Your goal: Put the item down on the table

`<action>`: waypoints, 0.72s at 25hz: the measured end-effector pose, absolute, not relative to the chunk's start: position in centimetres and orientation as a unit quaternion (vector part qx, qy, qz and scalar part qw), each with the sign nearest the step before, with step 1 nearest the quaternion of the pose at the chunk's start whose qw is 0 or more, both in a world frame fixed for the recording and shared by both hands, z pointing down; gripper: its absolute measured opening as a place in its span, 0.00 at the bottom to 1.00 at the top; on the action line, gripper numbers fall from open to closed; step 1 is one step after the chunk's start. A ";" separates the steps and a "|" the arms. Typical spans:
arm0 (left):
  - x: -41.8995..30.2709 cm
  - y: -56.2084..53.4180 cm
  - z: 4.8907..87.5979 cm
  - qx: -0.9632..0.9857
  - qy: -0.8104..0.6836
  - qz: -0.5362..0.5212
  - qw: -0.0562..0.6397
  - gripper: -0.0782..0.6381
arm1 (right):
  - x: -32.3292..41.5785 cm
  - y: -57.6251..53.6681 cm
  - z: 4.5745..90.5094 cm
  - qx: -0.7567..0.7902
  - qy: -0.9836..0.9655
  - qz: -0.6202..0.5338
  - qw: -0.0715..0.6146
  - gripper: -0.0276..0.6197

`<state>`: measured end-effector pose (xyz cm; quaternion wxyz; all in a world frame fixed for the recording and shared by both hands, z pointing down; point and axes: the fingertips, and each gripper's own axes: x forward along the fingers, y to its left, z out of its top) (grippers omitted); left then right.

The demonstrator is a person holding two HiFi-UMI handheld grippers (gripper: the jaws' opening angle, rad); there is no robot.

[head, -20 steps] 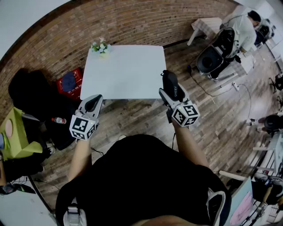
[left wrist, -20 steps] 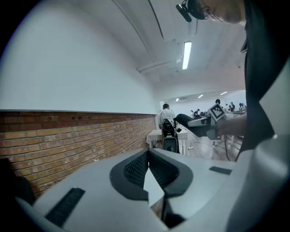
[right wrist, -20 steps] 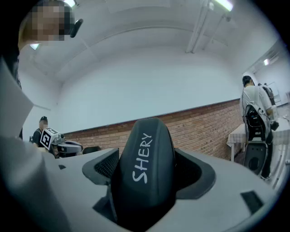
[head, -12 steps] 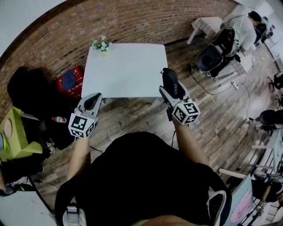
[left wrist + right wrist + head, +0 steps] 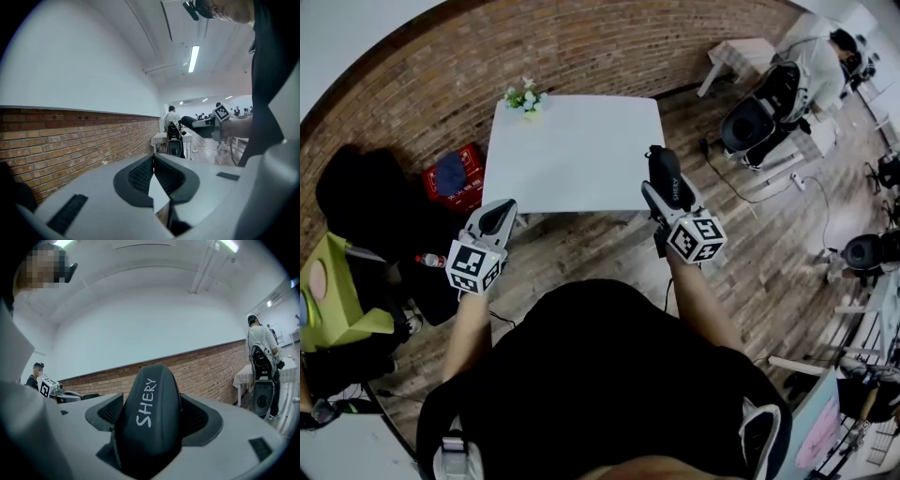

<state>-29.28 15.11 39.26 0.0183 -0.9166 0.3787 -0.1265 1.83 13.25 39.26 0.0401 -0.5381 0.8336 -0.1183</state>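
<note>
My right tongs (image 5: 661, 194) are clamped level on the black item (image 5: 149, 408), its long axis running out along the jaws toward the white table (image 5: 572, 150), whose near right corner seems to lie just below it, while my left tongs (image 5: 495, 217) hang closed and empty, farther back.

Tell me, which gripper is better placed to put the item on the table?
The right. The right gripper is shut on the black item, at the right edge of the table in the head view. The left gripper is shut, with nothing in it.
</note>
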 end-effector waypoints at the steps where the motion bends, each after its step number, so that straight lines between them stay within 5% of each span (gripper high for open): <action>1: -29.8 14.9 39.4 -0.917 0.377 -0.126 0.017 0.12 | 1.4 13.1 39.3 -0.539 0.833 -0.118 0.040 0.64; 18: -33.9 10.7 40.5 -0.925 0.356 -0.131 0.005 0.12 | -2.6 10.1 40.2 -0.553 0.822 -0.131 0.027 0.64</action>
